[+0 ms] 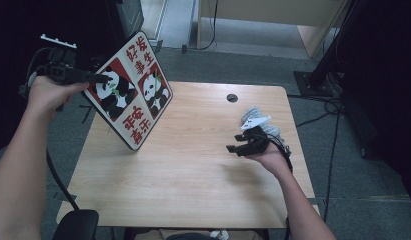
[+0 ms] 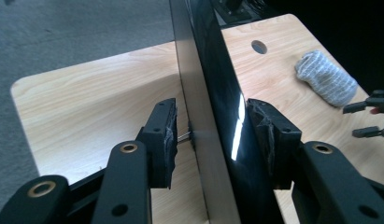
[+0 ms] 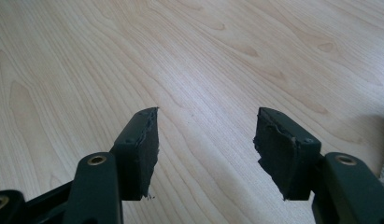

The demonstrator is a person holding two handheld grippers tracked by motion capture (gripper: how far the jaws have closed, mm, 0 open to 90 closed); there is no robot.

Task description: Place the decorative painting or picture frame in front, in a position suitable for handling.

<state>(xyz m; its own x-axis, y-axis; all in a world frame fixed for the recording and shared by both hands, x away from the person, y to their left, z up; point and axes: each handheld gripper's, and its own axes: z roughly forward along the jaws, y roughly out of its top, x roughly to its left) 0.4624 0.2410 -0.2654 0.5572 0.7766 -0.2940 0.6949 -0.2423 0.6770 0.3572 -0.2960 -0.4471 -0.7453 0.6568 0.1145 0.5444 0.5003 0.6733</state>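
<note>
Two hands are working here. The left hand (image 1: 48, 92) is raised off the worktop's left edge, its left tongs (image 1: 95, 78) pointing right and gripping the board (image 1: 130, 90) by its upper left edge. The jaws are pressing on both faces of the board (image 2: 213, 116), so it is standing between them, tilted, with its low corner touching or just over the worktop (image 1: 193, 170); I cannot tell which. Its face is showing two pandas and red characters.

The right hand (image 1: 268, 152) is resting low near the worktop's right edge, palm side up, its right tongs (image 1: 236, 142) pointing left toward the board but well apart from it. Those jaws are standing wide, holding nothing, over bare wood (image 3: 203, 70).

A grey cloth (image 2: 326, 78) is lying just behind the right tongs, with a round hole (image 1: 232, 98) farther back. Grey carpet (image 1: 353, 200) is surrounding the worktop.
</note>
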